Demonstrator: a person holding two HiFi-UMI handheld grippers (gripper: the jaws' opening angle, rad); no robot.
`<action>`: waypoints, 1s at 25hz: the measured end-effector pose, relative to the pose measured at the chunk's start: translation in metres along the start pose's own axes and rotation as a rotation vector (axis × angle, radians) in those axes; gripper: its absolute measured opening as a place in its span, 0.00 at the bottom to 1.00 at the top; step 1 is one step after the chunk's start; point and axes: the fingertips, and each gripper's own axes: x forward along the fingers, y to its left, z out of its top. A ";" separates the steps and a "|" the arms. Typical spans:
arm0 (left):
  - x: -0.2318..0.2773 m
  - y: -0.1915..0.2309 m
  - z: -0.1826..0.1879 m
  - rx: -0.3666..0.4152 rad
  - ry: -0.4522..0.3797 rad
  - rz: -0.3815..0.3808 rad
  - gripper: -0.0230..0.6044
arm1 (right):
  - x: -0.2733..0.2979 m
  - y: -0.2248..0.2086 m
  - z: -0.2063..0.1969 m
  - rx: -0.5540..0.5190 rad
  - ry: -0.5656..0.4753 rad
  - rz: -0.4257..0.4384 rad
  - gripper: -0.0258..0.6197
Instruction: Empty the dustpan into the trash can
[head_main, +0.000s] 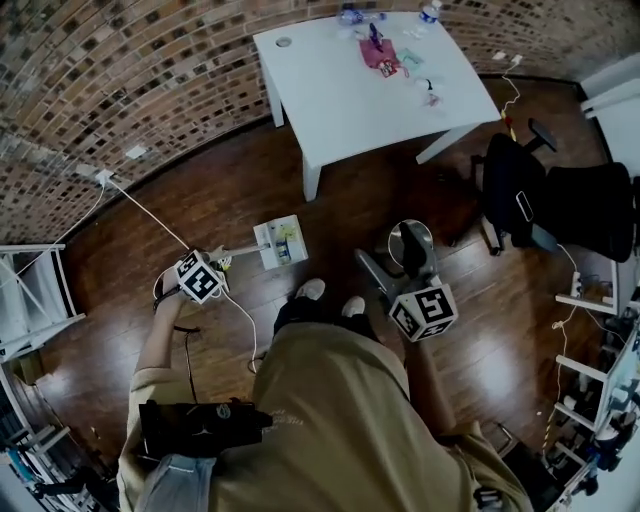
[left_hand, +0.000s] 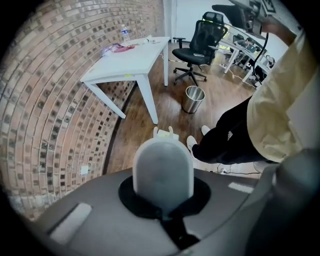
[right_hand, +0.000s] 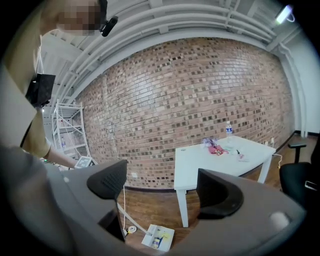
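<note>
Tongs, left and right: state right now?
Left tongs: closed on the dustpan handle.
Right tongs: open, nothing between them.

- Dustpan (head_main: 280, 242): a pale, flat, rectangular pan with small yellow and blue scraps inside. It sits level and low over the wooden floor (head_main: 200, 200); whether it touches the boards cannot be told. The rounded end of its long, thin handle is clamped in the left gripper (left_hand: 162, 197).
- Trash can (left_hand: 193, 99): a shiny metal cylinder with an open top, standing upright on the floor, well apart from the dustpan.
</note>
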 end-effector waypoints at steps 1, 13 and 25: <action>-0.011 -0.001 0.008 -0.007 -0.003 -0.004 0.04 | -0.006 -0.005 0.003 0.002 -0.012 -0.013 0.71; -0.174 -0.008 0.115 0.043 -0.077 -0.086 0.04 | -0.098 -0.071 0.010 0.072 -0.130 -0.171 0.71; -0.294 -0.033 0.252 0.288 -0.095 -0.073 0.04 | -0.198 -0.113 0.011 0.108 -0.246 -0.323 0.69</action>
